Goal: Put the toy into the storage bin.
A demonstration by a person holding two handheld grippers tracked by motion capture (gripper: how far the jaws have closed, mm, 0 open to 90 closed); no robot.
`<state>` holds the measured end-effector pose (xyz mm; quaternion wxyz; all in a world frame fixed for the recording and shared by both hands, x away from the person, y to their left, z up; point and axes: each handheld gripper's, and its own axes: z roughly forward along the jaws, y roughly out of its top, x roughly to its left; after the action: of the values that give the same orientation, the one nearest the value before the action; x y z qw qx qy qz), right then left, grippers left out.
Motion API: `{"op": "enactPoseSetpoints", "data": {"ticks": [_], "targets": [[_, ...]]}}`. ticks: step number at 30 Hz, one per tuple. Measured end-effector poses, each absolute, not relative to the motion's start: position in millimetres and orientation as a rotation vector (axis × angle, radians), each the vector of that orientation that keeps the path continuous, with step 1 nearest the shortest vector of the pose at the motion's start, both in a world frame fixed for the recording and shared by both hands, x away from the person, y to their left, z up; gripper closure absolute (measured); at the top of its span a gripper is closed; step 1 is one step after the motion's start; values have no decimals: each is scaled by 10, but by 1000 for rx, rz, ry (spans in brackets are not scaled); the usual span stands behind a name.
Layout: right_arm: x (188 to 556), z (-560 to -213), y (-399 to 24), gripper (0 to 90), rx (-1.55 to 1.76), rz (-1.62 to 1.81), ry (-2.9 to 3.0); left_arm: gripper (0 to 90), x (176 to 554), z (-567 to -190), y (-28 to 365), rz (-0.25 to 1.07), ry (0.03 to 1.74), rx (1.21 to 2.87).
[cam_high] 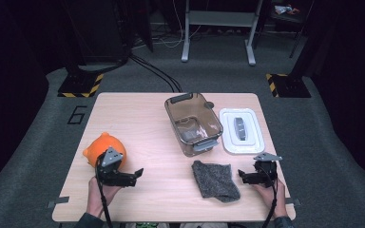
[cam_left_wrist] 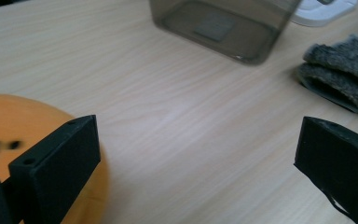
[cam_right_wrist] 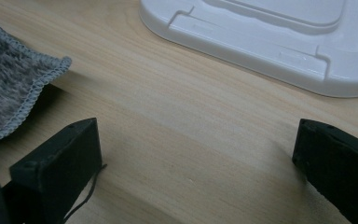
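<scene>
Left claw point(cam_high: 129, 175) sits open and empty at the near-left of the counter point(cam_high: 138, 118) in the high view, jaws pointing right. Orange toy point(cam_high: 103, 147) is just behind and left of it, near the claw body, outside the jaw gap. Right claw point(cam_high: 248, 175) is open too, near-right, jaws pointing left toward the grey cloth point(cam_high: 216, 180), which lies just beside its tips. Cloth's long axis runs roughly near-to-far. Clear bin point(cam_high: 193, 122) is beyond the cloth, white lid point(cam_high: 241, 130) to the bin's right.

Left gripper view: jaws wide apart, bare counter between them. Orange toy point(cam_left_wrist: 23, 130) is behind the left jaw, off-axis. Cloth point(cam_left_wrist: 340, 70) is far right, bin point(cam_left_wrist: 219, 28) straight ahead.

Right gripper view: jaws wide, nothing gripped. Cloth point(cam_right_wrist: 14, 88) edge is left of the gap, lid point(cam_right_wrist: 270, 42) ahead.

My read: each claw has its own nearest item, and the left needs a swing toward the toy before closing.
</scene>
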<state>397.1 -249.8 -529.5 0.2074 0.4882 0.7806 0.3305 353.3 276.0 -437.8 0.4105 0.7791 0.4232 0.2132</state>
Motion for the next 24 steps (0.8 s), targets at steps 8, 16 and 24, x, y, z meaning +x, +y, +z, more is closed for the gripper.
{"op": "enactPoseSetpoints", "data": {"ticks": [8, 16, 24], "targets": [[3969, -5293, -2495, 16, 1373, 919, 2163, 0, 3724, -4253, 3215, 602, 1174, 1915], [3969, -5293, -2496, 16, 1372, 919, 2162, 0, 3920, -4259, 3483, 589, 1252, 1912], [3969, -5293, -2496, 16, 1371, 918, 2163, 47, 4062, -4411, 3548, 547, 1292, 1977]]}}
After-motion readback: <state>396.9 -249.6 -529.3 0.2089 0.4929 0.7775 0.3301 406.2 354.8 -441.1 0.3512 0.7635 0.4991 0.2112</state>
